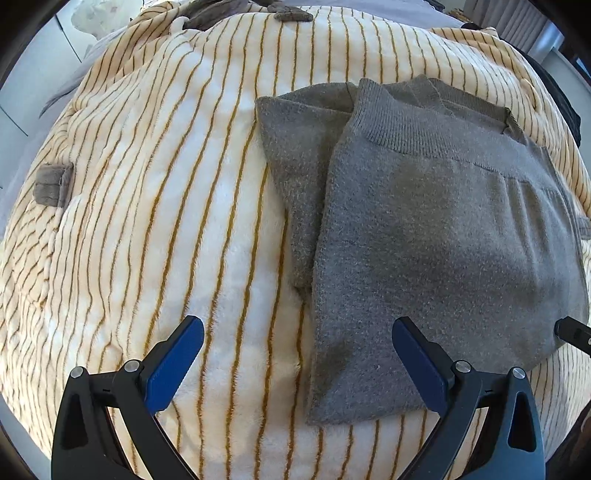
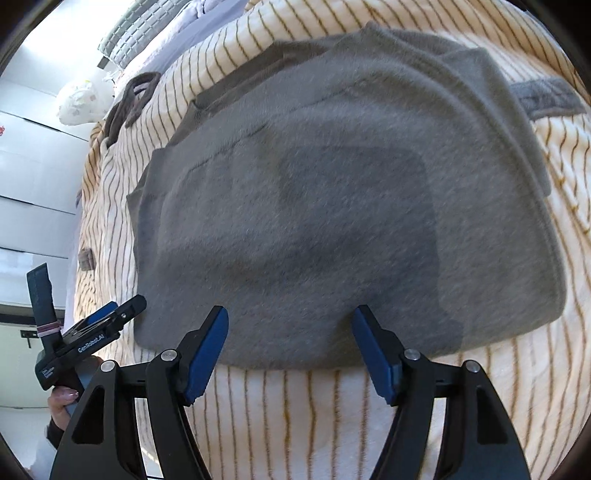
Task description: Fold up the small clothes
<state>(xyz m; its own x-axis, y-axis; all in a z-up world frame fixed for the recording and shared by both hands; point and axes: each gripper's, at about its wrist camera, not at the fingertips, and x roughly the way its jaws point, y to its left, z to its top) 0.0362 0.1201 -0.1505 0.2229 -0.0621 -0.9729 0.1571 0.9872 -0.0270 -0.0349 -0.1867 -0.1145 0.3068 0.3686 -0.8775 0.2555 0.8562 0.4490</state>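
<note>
Here, folded grey garment [image 2: 332, 221] lies flat — beyond right gripper [image 2: 290, 321].

one grey knitted garment [image 1: 436, 240] lies folded. one cream blanket [image 1: 166, 184] with thin brown stripes is under it. three small grey-brown fabric tabs show on the blanket: one [image 1: 53, 184] at the left, one [image 1: 291, 14] at the far edge, one [image 2: 546, 98] beside the garment. two grippers: the left gripper [image 1: 297, 365] and the right gripper [image 2: 290, 350], each with two blue pads.
</note>
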